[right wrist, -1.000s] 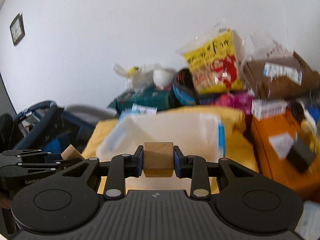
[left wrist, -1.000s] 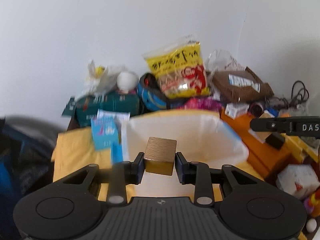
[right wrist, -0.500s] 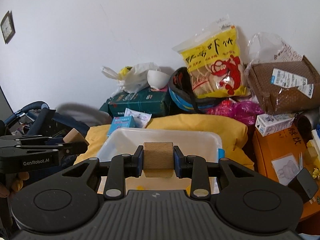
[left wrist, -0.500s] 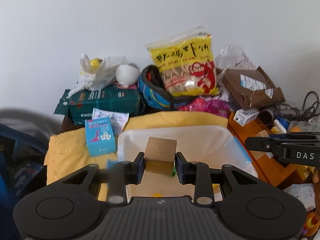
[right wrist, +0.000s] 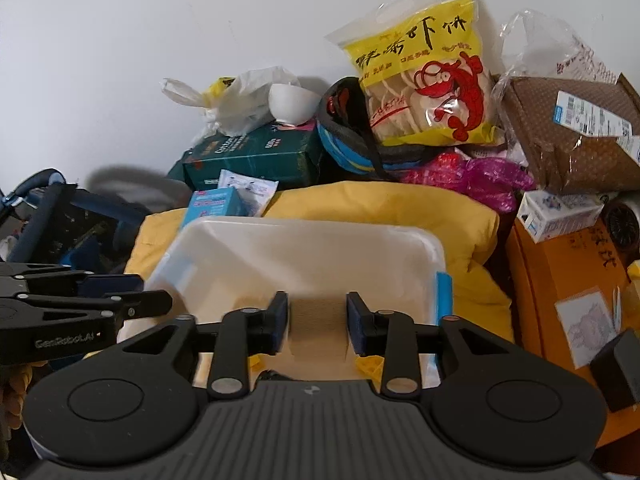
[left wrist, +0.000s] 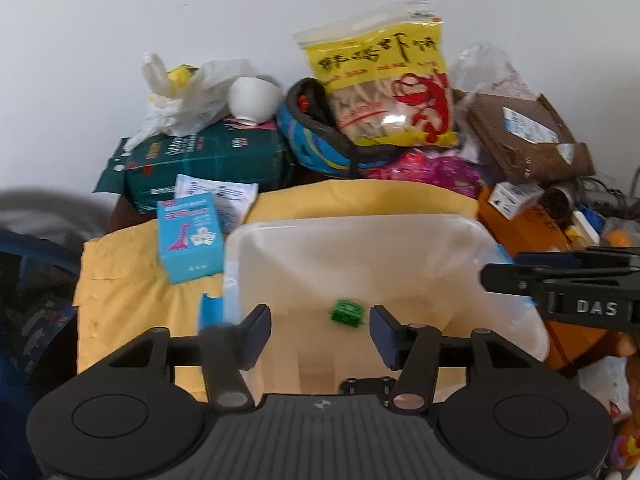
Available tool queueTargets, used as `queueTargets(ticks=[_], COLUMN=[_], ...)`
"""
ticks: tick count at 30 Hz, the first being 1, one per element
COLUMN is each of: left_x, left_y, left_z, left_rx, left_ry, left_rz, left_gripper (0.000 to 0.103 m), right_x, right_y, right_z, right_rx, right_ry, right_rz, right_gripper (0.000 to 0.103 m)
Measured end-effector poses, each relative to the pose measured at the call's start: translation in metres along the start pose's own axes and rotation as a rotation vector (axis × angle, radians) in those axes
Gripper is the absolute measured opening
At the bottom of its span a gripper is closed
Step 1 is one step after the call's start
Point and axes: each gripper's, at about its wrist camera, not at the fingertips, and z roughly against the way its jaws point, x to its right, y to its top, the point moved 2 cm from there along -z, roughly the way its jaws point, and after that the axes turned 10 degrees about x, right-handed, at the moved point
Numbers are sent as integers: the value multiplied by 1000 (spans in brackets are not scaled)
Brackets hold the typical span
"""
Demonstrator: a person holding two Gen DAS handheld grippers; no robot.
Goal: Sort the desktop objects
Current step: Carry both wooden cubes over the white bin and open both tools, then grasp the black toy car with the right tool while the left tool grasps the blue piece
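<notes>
Right hand-held gripper [right wrist: 317, 322] opening around blurred wooden block [right wrist: 318, 330]; left hand-held gripper [left wrist: 320, 334] opening, empty.

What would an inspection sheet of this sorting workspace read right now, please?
Surface: yellow cloth under the bin; no bare tabletop seen.
Job's things: white plastic bin holds a green piece and a yellow piece; a wooden block, blurred, sits between the fingers of the right gripper.
Clutter: prawn cracker bag, green tissue pack, blue card box, white bowl and brown parcel, all behind the bin.
Grippers: left gripper jaws opening, nothing between them; right gripper jaws opening around the block, over the bin.
Cables: grey cords, blurred, far right.
Surroundings: white wall behind.
</notes>
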Motion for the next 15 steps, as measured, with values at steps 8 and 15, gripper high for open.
queueTargets(ticks=[8,15], left_x=[-1,-2], left_y=[-37,-145], left_z=[41,90], left_rx=[100,102], left_ry=[-19,-9], left_rz=[-74,-49], left_gripper=[58,58], right_x=[2,-12], right_y=[-27,-129], right_z=[35,77], right_rx=[91,68], right_ry=[65,89], right_rz=[17,100], right_gripper=[54,56])
